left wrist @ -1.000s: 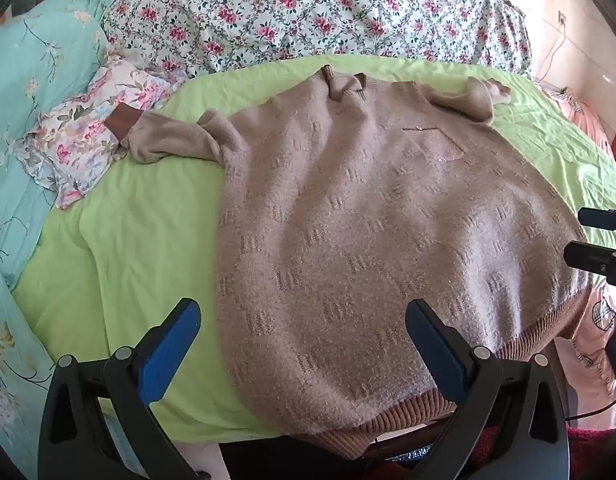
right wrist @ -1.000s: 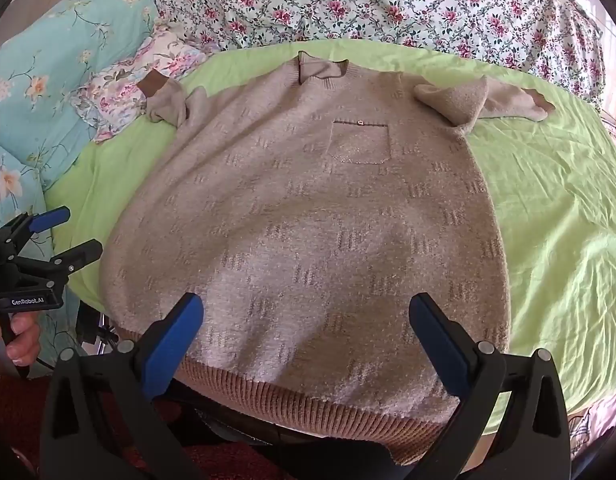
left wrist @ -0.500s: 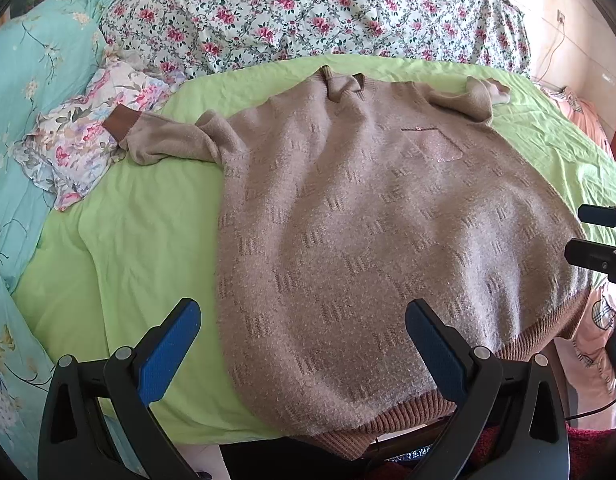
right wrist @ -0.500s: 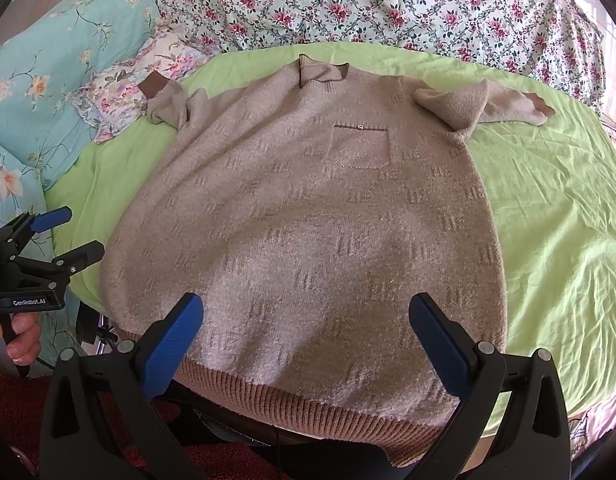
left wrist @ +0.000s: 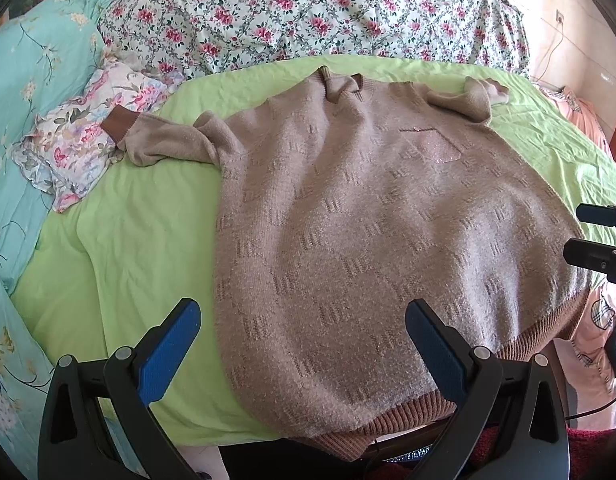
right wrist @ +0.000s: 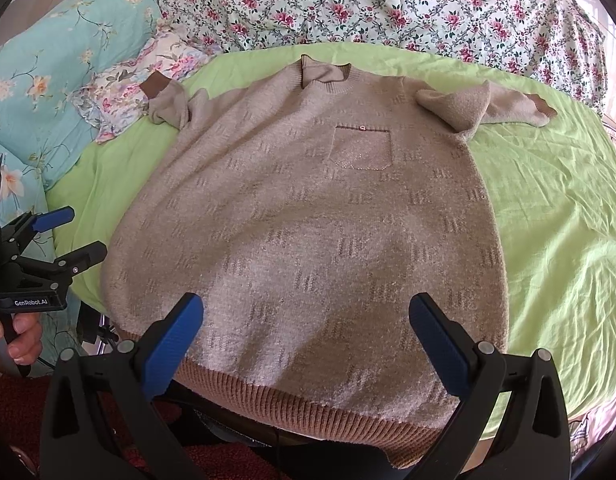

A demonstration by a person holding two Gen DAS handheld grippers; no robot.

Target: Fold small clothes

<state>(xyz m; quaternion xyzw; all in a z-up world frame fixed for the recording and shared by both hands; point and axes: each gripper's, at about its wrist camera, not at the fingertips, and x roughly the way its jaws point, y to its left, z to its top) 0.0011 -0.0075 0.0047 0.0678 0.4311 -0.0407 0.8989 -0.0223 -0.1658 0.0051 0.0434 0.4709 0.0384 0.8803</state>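
Your left claw [left wrist: 302,344] and right claw [right wrist: 306,340] both stand wide open, gripping nothing, at the sweater's ribbed hem. The sweater [right wrist: 308,232] lies flat, face up, on the bed's green sheet [right wrist: 555,208], collar toward the floral quilt [right wrist: 387,4].

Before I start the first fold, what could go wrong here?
1. The sweater hem hangs over the bed edge, so tugging toward you might slide it off.
2. Both sleeves are bunched: the left sleeve lies partly on the floral cloth, and the right sleeve is doubled over. Folding now could trap lumps.
3. The left gripper and right gripper are open and close together; they may collide.
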